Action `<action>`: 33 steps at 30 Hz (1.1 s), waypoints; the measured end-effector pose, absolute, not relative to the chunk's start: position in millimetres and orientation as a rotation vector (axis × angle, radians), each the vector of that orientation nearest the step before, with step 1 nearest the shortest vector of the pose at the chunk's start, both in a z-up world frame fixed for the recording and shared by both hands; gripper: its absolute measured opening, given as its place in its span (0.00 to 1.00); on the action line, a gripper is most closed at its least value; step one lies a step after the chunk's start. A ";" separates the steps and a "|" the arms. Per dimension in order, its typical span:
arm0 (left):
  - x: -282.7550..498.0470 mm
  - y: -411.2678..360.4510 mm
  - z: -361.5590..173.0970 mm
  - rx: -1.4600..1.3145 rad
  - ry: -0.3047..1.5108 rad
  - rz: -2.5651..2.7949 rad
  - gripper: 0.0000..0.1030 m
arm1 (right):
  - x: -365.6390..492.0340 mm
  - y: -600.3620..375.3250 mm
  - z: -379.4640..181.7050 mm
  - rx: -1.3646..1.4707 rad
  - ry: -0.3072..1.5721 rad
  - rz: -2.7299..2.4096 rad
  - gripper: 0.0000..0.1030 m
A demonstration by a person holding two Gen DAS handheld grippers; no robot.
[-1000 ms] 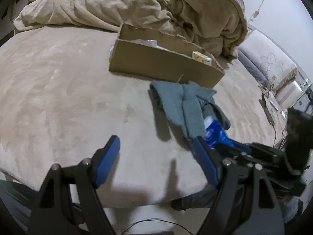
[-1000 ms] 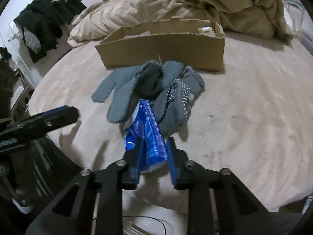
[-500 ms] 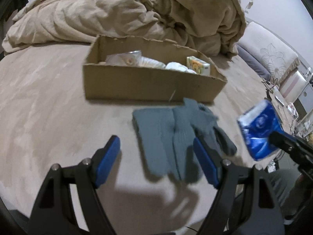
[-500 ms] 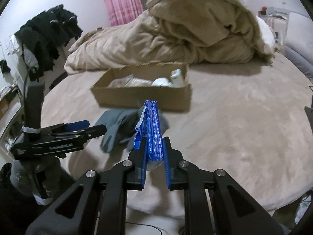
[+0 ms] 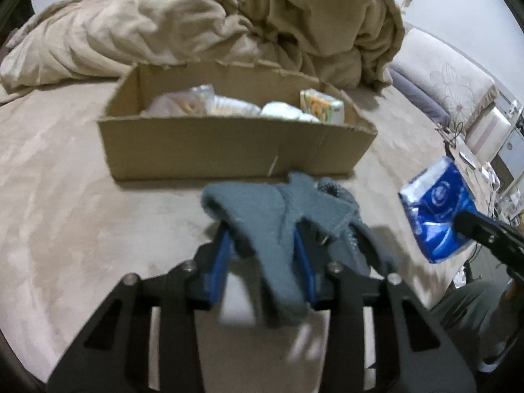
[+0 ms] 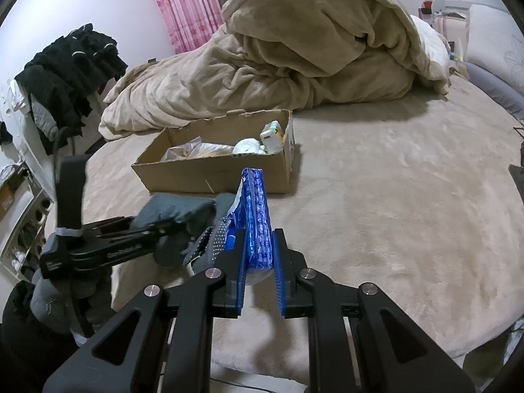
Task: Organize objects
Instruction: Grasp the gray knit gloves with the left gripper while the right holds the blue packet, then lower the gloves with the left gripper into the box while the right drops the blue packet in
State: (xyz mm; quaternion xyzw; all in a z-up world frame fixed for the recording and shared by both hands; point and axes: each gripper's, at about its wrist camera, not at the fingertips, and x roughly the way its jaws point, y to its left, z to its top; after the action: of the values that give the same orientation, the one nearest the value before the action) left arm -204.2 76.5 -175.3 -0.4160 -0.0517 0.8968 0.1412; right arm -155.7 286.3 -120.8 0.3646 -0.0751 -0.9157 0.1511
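My left gripper (image 5: 262,245) is shut on the grey knit gloves (image 5: 278,222) and holds them above the bed, just in front of the cardboard box (image 5: 229,150). In the right wrist view the left gripper (image 6: 177,229) shows with the gloves (image 6: 183,213) bunched over its tips. My right gripper (image 6: 258,249) is shut on a blue tissue pack (image 6: 257,216), held upright above the bed near the box (image 6: 216,173). The pack also shows in the left wrist view (image 5: 435,216) at the right. The box holds a plastic bag, white items and a small carton (image 5: 322,109).
A crumpled beige duvet (image 6: 294,65) lies piled behind the box. The beige bed cover (image 6: 393,196) spreads to the right. Dark clothes (image 6: 65,75) hang at the far left. A pillow (image 5: 455,82) and bedside furniture are at the right.
My left gripper has closed on the grey gloves and lifted them off the bed. My right gripper has raised the blue pack and moved it toward the box.
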 end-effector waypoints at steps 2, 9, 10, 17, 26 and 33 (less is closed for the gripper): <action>-196.1 73.4 -167.8 -1.180 -0.151 2.602 0.36 | -155.2 285.4 -120.2 1.042 -0.211 -2.630 0.15; -160.2 50.7 -133.4 -1.082 -0.196 2.642 0.36 | -147.3 273.3 -107.8 1.012 -0.185 -2.624 0.16; -155.1 47.6 -127.1 -1.063 -0.200 2.645 0.36 | -146.4 271.8 -106.2 1.008 -0.183 -2.623 0.15; -136.2 22.7 -81.3 -0.945 -0.252 2.678 0.36 | -141.6 259.4 -82.9 0.955 -0.153 -2.625 0.16; -153.1 1.5 -28.7 -0.789 -0.240 2.745 0.36 | -154.6 241.4 -44.5 0.844 -0.095 -2.632 0.16; -197.8 1.7 -28.6 -0.794 -0.215 2.736 0.37 | -196.2 235.9 -28.7 0.800 -0.066 -2.644 0.16</action>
State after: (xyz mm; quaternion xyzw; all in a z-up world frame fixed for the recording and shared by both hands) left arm -197.8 1.7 -28.6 -0.2753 -0.0743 0.9479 0.1419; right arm -196.2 235.9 -28.7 0.2844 -0.0233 -0.9398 0.1882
